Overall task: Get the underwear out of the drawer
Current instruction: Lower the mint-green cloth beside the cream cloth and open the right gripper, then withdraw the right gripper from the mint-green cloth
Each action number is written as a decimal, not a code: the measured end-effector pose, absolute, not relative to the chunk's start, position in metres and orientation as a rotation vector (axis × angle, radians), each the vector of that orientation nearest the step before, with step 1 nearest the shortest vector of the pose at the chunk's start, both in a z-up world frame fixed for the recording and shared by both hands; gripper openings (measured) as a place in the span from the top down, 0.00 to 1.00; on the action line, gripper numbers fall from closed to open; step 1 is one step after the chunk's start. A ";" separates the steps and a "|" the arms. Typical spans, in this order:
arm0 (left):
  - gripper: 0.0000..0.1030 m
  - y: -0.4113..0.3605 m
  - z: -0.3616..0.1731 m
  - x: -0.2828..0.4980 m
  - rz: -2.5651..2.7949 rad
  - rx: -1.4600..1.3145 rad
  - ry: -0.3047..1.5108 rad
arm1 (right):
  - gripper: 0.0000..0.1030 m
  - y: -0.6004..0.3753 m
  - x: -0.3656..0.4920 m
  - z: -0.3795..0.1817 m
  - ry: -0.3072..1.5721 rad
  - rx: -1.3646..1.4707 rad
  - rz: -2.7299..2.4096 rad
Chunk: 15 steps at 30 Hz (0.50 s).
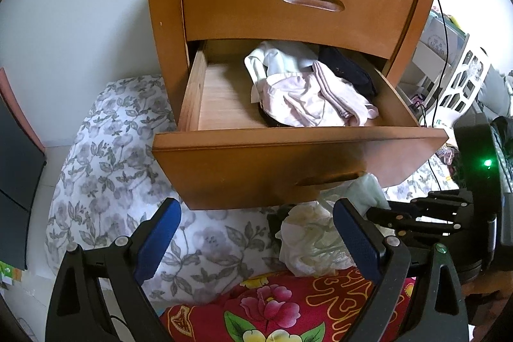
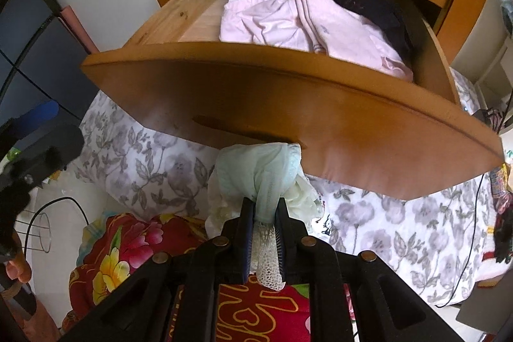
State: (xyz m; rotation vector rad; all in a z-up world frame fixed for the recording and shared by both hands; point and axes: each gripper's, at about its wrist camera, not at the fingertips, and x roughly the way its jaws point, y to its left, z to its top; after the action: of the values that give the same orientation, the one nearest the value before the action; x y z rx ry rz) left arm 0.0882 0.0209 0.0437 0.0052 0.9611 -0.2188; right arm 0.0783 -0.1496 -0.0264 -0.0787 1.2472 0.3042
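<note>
- The right tool (image 2: 265, 215) is clamped on a bunch of pale mint underwear (image 2: 256, 172), the blue pads pinching a gathered fold with a bit of white lace mesh trailing back between them.
- That garment hangs clear of the drawer (image 2: 288, 104), just in front of its curved front panel and above the floral bedding (image 2: 144, 162).
- It looks feather-light and completely limp: thin cloth that droops, bunches and folds wherever it is pinched.
- A grip on a thick gathered wad, as here, seems safest; the lace edge looks delicate and might snag or slip.
- The left tool (image 1: 256, 233) stands with its fingers wide apart, nothing between them, low in front of the drawer.
- More pieces sit inside: a pink crumpled one (image 1: 307, 101) on top, a white one (image 1: 275, 60) behind, a dark one (image 1: 349, 72) on the right.
- The pink one's raised ridge of folds looks the easiest spot to pinch.
</note>
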 end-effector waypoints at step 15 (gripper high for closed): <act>0.07 0.020 0.044 0.088 -0.212 0.012 0.960 | 0.60 -0.159 0.072 0.006 1.159 -0.090 0.266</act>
State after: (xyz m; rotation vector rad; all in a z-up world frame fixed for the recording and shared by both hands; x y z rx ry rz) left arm 0.0879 0.0201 0.0438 0.0120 0.9596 -0.2118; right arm 0.0721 -0.1588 0.0065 -0.0896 1.1589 0.2660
